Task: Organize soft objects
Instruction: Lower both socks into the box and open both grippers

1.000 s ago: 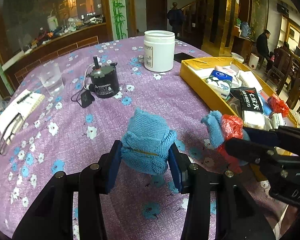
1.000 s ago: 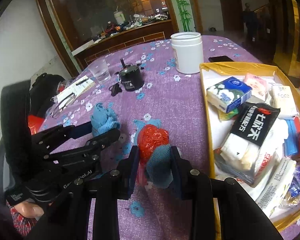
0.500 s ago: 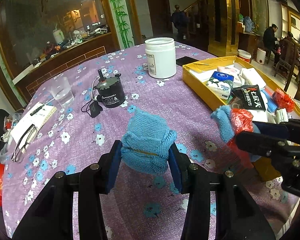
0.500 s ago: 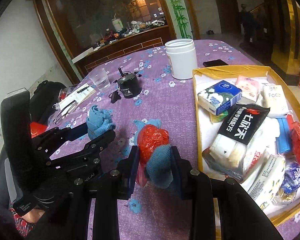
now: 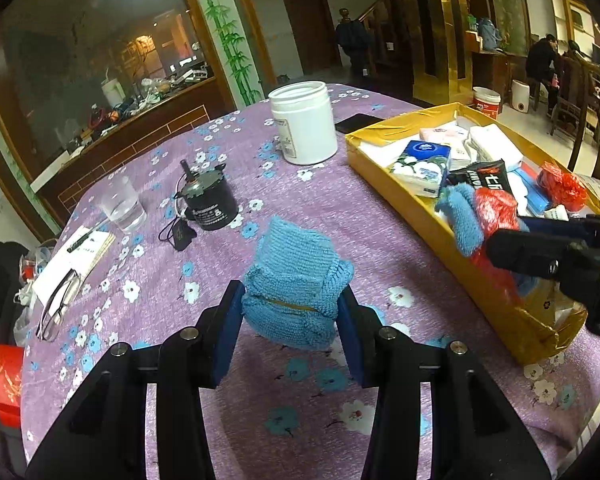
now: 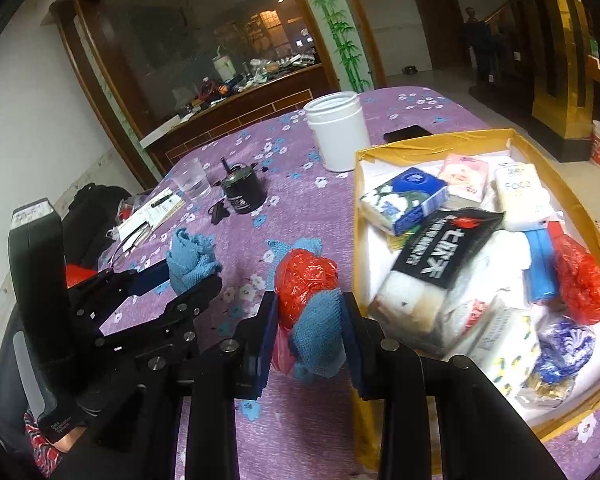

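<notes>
My left gripper [image 5: 292, 312] is shut on a folded blue knitted cloth [image 5: 296, 280], held above the purple flowered tablecloth; it also shows in the right wrist view [image 6: 192, 260]. My right gripper [image 6: 308, 336] is shut on a bundle of red plastic bag [image 6: 304, 284] and blue cloth [image 6: 316, 336], held over the near left edge of the yellow box [image 6: 432, 144]. In the left wrist view that bundle [image 5: 480, 216] hangs over the box's near wall [image 5: 420, 216]. The box holds tissue packs, a black packet [image 6: 444, 248] and another red bag [image 6: 580, 280].
A white jar [image 5: 304, 124], a black motor with cable [image 5: 208, 200], a glass of water [image 5: 122, 204], a notepad with glasses [image 5: 68, 264] and a dark phone [image 5: 358, 122] lie on the table. People sit in the far room.
Both grippers have risen and shifted right with their loads. The red and blue bundle now sits over the box's edge instead of over the tablecloth.
</notes>
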The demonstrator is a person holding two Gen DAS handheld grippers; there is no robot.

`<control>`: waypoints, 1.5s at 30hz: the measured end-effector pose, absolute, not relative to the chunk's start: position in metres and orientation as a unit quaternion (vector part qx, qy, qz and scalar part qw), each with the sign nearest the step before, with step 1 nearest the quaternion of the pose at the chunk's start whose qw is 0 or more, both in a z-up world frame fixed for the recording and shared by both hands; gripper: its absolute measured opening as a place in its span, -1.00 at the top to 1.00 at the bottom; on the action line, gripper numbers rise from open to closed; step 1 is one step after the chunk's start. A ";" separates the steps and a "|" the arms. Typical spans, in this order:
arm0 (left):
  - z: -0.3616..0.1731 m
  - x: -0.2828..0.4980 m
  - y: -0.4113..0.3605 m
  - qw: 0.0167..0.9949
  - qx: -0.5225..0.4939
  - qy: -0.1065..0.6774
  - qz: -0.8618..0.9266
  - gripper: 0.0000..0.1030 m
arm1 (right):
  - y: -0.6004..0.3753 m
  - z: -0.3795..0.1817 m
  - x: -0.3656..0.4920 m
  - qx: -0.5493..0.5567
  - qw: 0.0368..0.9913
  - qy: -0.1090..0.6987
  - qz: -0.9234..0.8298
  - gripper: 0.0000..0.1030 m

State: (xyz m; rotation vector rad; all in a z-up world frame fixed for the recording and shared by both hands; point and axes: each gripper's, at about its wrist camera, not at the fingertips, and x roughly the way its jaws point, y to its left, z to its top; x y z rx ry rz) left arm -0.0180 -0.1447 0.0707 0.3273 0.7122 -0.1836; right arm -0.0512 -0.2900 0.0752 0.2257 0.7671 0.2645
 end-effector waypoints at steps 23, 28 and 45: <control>0.086 -0.025 -0.248 0.899 0.140 0.351 -0.220 0.16 | -0.404 0.086 -0.065 0.193 0.926 0.322 0.034 0.38; 0.087 -0.020 -0.279 0.894 0.128 0.350 -0.249 0.16 | -0.426 0.081 -0.064 0.202 0.925 0.322 0.005 0.38; 0.057 -0.021 -0.305 0.896 0.147 0.325 -0.264 0.12 | -0.440 0.045 -0.038 0.200 0.912 0.357 -0.027 0.37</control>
